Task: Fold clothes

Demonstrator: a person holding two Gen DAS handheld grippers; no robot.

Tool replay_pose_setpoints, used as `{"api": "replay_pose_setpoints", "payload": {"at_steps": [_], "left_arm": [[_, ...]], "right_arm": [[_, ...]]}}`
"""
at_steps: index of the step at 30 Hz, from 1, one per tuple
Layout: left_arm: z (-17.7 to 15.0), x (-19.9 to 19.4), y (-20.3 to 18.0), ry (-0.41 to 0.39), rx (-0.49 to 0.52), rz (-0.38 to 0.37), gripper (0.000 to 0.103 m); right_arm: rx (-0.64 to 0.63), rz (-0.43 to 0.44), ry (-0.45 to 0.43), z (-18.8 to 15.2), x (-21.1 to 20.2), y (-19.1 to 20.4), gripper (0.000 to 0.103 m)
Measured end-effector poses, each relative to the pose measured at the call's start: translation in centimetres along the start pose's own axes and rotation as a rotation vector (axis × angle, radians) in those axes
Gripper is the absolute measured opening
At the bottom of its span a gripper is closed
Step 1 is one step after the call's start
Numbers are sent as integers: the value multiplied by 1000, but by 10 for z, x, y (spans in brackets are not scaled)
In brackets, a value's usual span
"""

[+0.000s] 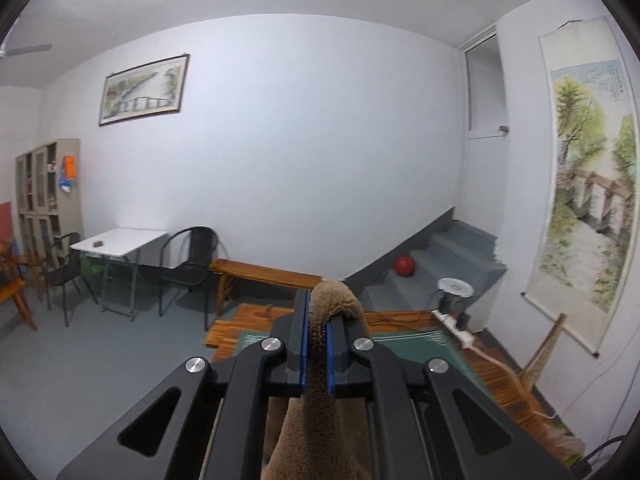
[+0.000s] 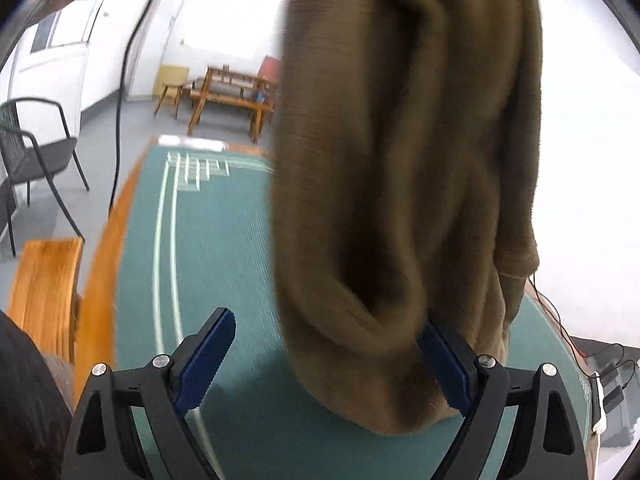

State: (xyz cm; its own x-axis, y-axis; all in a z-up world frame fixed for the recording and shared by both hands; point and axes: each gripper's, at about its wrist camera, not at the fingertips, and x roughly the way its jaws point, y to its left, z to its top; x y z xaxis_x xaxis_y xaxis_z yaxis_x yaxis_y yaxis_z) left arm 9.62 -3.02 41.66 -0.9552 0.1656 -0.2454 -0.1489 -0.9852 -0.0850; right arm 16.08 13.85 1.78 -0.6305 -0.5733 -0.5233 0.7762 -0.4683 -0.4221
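Observation:
A brown fleece garment [image 1: 320,412] is pinched between the blue pads of my left gripper [image 1: 318,312], which is shut on a fold of it and held high above the green mat [image 1: 412,340]. In the right wrist view the same brown garment [image 2: 404,184] hangs down from above, its lower end reaching toward the green mat [image 2: 224,248]. My right gripper [image 2: 326,326] is open, jaws wide apart. The cloth hangs against the right finger [image 2: 444,364] and covers its tip; the left finger [image 2: 208,352] is clear of it.
The mat lies on a wooden table [image 2: 100,264]. A power strip [image 1: 456,326] and cables run along its right side. Beyond are a wooden bench [image 1: 264,276], black chairs [image 1: 188,264], a white folding table [image 1: 120,242], grey steps with a red ball [image 1: 404,266].

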Motion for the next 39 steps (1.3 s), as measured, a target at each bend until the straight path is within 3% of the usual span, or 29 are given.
{"api": "replay_pose_setpoints", "payload": {"at_steps": [4, 6, 7, 9, 16, 19, 23, 26, 31, 33, 35, 36, 39], "left_arm": [[16, -12, -23, -28, 22, -12, 7], [22, -18, -32, -39, 31, -12, 8], [24, -21, -35, -43, 34, -8, 8], [25, -27, -33, -52, 38, 16, 8], [0, -33, 27, -29, -90, -7, 8], [-13, -35, 56, -17, -153, -21, 8], [-29, -38, 95, 0, -236, -41, 11], [-66, -25, 125, 66, -291, -54, 19], [-156, 25, 140, 258, -259, -54, 25], [-210, 54, 144, 403, -281, -106, 35], [-256, 78, 145, 521, -304, -150, 63], [-276, 87, 145, 567, -316, -167, 70], [-321, 99, 159, 659, -381, -185, 71]], "right_arm": [[81, -135, -20, 10, -2, -9, 90], [201, -179, -30, 11, -8, -27, 49], [260, -196, -32, 10, -12, -37, 17], [368, -251, -67, 6, -26, -61, 16], [629, -642, -304, 2, -155, -157, 14], [630, -815, -441, 33, -217, -182, 14], [553, -971, -594, 83, -281, -183, 14], [469, -1033, -649, 126, -287, -174, 14], [401, -989, -511, 120, -232, -151, 14], [376, -968, -452, 116, -209, -142, 14], [351, -946, -393, 112, -186, -133, 14], [338, -935, -364, 110, -174, -128, 14], [366, -903, -262, 67, -160, -146, 14]]}}
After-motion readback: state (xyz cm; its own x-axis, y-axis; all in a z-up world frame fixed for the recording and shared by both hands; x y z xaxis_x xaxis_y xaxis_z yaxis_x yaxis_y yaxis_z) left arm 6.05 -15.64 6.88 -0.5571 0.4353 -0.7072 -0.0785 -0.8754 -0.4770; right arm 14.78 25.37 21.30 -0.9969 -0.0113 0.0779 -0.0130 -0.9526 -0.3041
